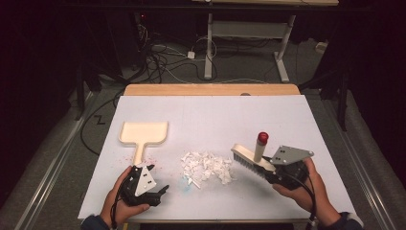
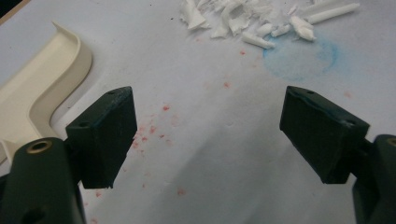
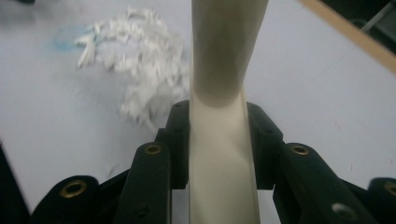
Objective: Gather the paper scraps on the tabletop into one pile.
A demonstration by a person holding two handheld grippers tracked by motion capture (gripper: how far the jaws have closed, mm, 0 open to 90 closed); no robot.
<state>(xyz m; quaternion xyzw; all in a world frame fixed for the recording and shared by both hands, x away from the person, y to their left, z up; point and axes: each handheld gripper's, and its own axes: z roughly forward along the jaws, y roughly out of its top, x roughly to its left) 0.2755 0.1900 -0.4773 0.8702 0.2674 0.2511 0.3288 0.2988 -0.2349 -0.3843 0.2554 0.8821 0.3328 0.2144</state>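
Holding a brush [image 1: 253, 159] beside a heap of scraps [image 1: 208, 167] on the white surface [image 1: 210, 115], with a dustpan [image 1: 142, 134] to the left.

High view: the right gripper [image 1: 282, 165] grips the brush, whose bristled head points toward the scraps and whose red-capped handle stands up beside the gripper's plate; the left gripper [image 1: 152, 184] rests low on the surface just below the dustpan's handle, holding nothing. Left gripper view: its jaws stand wide apart over bare surface flecked with red crumbs [image 2: 154, 126], the dustpan [image 2: 42, 88] at the left, scraps [image 2: 243, 21] and a blue stain [image 2: 299, 58] ahead. Right gripper view: the jaws are clamped on the brush [image 3: 224, 140], the scraps [image 3: 140, 60] lying just left of it.
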